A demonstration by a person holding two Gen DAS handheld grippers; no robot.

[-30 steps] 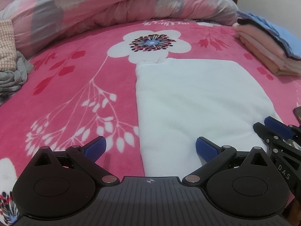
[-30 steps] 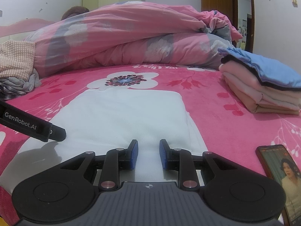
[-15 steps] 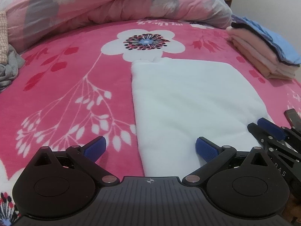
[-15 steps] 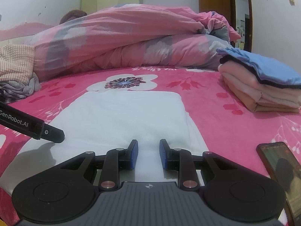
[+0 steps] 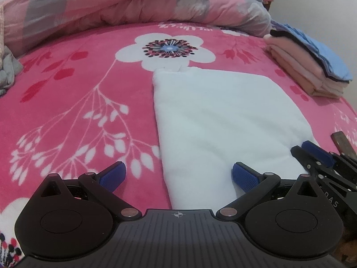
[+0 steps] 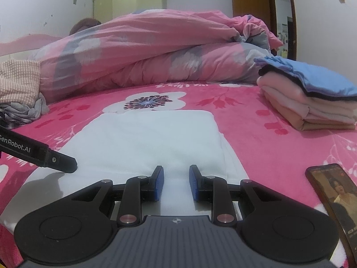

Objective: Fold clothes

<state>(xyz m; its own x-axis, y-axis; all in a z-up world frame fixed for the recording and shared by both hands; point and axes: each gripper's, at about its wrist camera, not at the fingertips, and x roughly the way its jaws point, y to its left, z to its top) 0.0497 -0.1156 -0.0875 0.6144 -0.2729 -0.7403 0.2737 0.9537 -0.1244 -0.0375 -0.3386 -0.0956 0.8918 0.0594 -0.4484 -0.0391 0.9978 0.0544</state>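
On the pink flowered bedspread (image 5: 67, 93) I find the white garment (image 5: 223, 120) folded flat, a stack of folded clothes (image 6: 312, 102) well apart to its right. My left gripper (image 5: 178, 175) stands wide over its near left edge, gripping nothing. My right gripper (image 6: 176, 182) stands narrow above its near edge; whether it pinches cloth I cannot tell.

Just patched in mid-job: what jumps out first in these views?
A white folded garment lies flat mid-bed on the pink floral blanket, directly ahead of both grippers. A stack of folded clothes topped in blue sits at the right, with a lit phone by the near right edge.
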